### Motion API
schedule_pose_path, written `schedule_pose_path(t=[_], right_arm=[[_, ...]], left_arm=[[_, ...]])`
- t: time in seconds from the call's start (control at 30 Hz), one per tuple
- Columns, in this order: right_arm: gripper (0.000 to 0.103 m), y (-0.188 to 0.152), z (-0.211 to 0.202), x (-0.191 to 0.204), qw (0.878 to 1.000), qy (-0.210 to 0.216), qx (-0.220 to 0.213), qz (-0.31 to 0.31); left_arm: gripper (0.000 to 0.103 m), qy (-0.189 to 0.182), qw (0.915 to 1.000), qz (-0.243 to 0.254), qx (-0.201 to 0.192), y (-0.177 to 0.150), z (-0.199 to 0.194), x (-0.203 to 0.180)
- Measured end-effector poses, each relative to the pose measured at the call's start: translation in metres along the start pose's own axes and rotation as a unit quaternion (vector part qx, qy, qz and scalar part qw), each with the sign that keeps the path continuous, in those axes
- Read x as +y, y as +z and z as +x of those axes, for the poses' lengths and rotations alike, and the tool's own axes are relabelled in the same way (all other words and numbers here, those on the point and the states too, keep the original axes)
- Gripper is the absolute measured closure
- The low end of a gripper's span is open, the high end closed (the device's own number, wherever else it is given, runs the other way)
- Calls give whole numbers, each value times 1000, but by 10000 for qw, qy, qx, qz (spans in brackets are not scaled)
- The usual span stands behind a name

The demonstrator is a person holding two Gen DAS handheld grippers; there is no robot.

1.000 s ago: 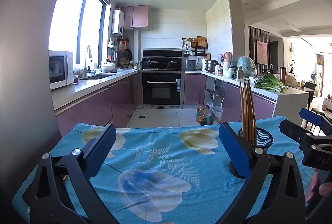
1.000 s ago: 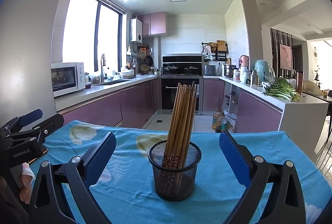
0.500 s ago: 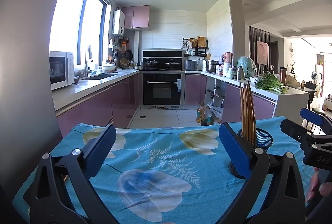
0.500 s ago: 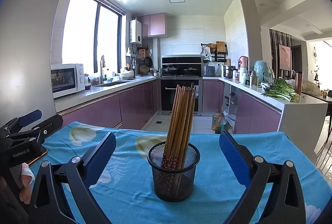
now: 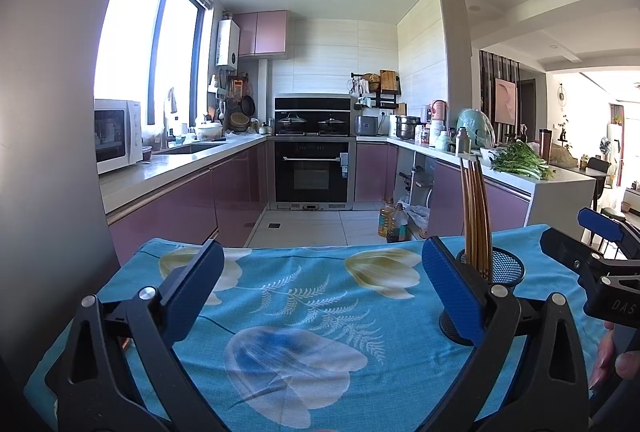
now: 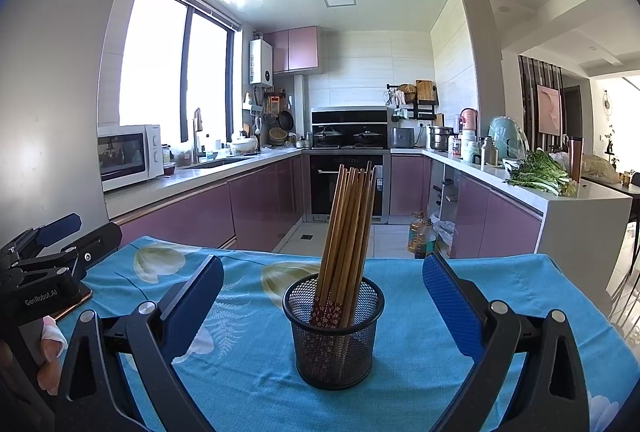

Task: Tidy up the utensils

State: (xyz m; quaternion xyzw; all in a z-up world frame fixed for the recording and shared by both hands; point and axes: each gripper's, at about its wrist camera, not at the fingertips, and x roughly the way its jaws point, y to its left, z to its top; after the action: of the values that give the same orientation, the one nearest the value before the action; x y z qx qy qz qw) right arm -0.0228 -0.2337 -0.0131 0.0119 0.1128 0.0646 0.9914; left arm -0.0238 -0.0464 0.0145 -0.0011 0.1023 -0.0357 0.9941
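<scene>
One black mesh cup (image 6: 334, 332) holding a leaning bunch of wooden chopsticks (image 6: 347, 232), too tightly packed to count exactly, standing on the counter (image 6: 460, 384) with its blue floral cloth. Centred between the wide-open fingers of the right hand-held gripper (image 6: 323, 302). Left hand-held gripper (image 5: 318, 286) also spread wide, gripping nothing, just left of the cup.

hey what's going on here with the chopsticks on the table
A person holds a pair of tongs in each hand over a table with a blue floral tablecloth. The right tongs are open, lined up on a black mesh cup in which a bundle of wooden chopsticks stands, leaning. The left tongs are open too, over bare cloth. Neither holds anything.
</scene>
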Motion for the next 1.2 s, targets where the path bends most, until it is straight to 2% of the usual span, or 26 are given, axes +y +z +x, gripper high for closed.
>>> schedule_pose_path(t=[1.2], right_arm=[[7, 2, 3, 2, 10000, -20, -13, 13]], left_arm=[[5, -13, 10000, -17, 32, 0, 3, 0]])
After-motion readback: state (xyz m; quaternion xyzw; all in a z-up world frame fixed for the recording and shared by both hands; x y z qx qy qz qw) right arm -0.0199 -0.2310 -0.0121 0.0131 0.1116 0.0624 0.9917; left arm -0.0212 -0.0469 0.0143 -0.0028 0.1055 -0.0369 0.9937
